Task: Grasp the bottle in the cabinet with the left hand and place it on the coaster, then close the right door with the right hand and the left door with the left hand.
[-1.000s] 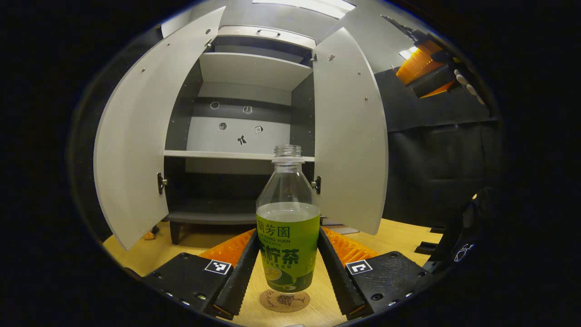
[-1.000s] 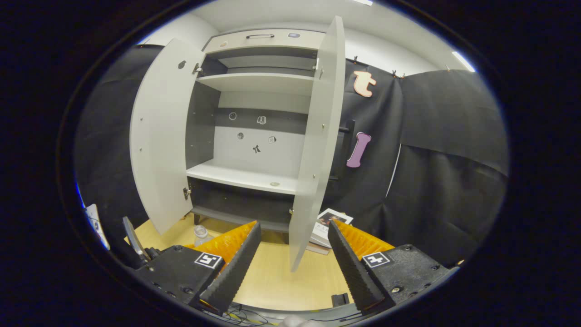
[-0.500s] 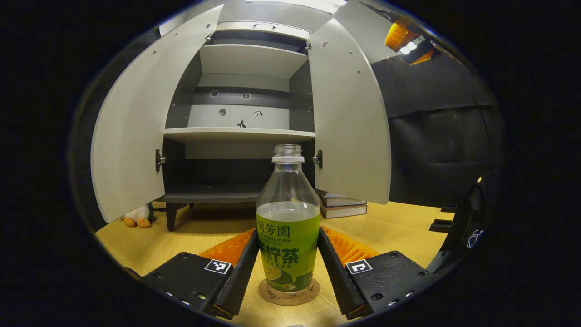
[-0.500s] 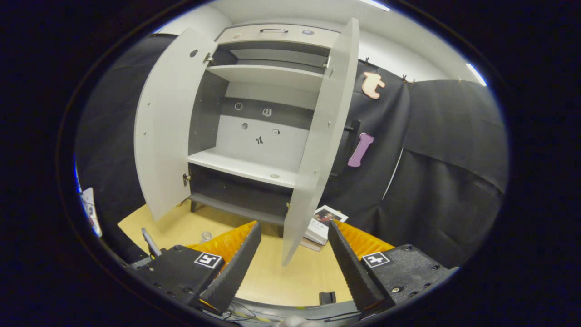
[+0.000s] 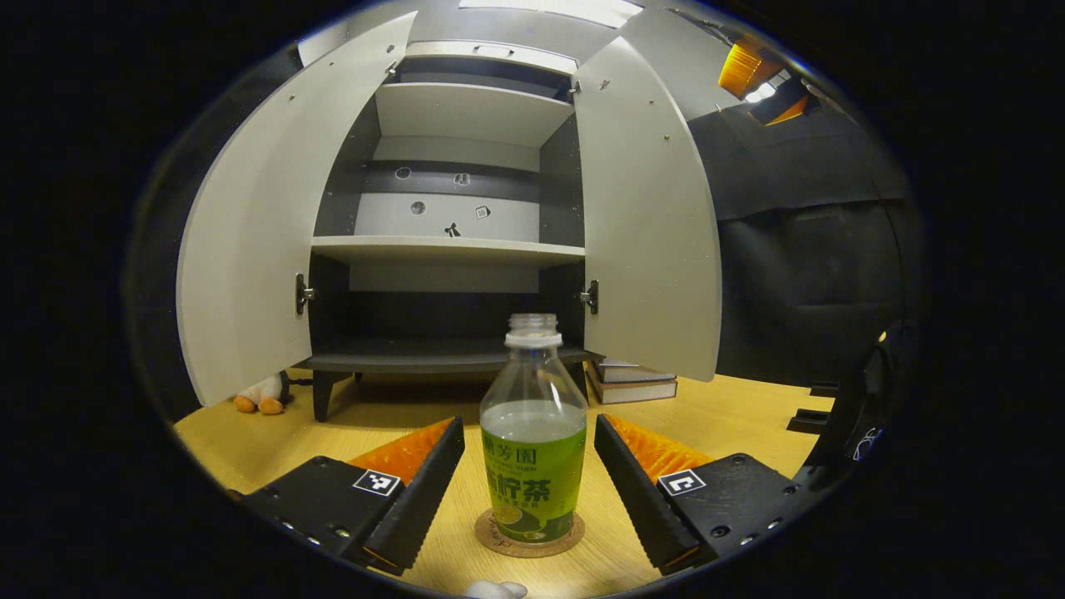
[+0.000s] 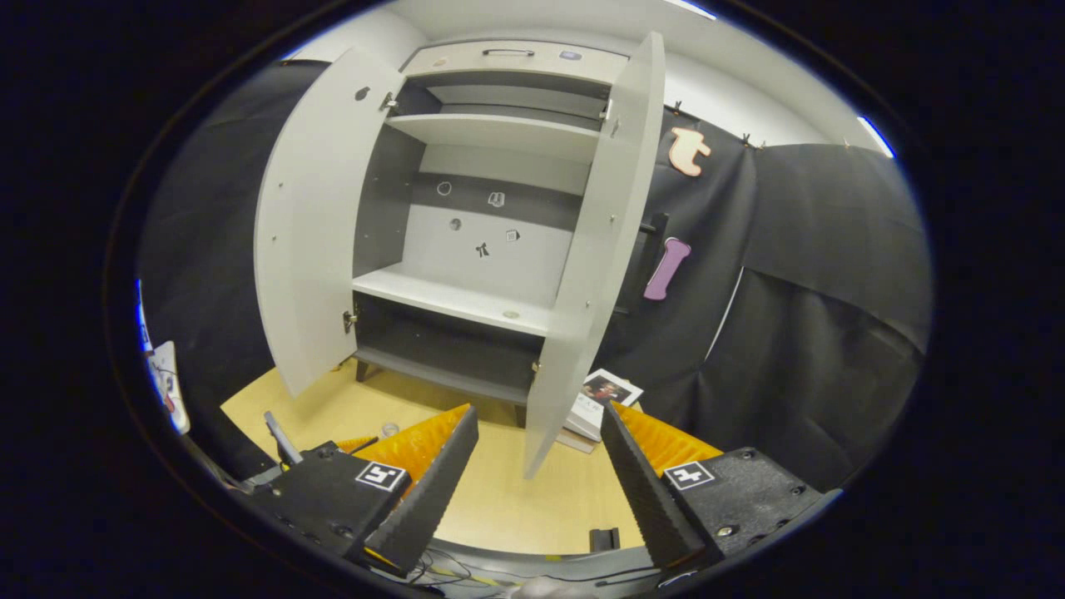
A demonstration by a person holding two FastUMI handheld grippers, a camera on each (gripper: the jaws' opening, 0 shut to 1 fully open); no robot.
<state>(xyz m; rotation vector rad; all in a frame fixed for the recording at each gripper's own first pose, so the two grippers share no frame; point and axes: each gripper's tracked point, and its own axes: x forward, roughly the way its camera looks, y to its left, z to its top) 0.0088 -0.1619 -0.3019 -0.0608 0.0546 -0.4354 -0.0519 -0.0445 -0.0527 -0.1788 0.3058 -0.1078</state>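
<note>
Pale wooden tabletop [image 5: 732, 416], smooth and lightly grained, black cloth draped behind. Grey cabinet [image 5: 449, 249] standing on it, matte flat panels, both doors swung wide: left door [image 5: 250, 241] and right door [image 5: 645, 225], each with a small metal hinge on its inner edge. Inside, light shelves against a dark back wall, a few small stickers too tiny to make out.

Front and centre in the left gripper view, the bottle [image 5: 533, 433]: clear plastic, capless, rounded shoulders, greenish liquid up to the top of a bright green label. Upright, standing on the round cork coaster [image 5: 529, 539], which peeks out around its base. Left gripper [image 5: 531, 482] with jaws apart, ribbed black pads and orange backing on either side of the bottle, a clear gap on both sides, not touching.

Stack of books [image 5: 632, 381] half hidden behind the right door's lower edge. Soft toy [image 5: 258, 395] tucked behind the left door, mostly cut off.

In the right gripper view, right gripper [image 6: 537, 482] jaws apart, nothing between, the right door's edge ahead.
</note>
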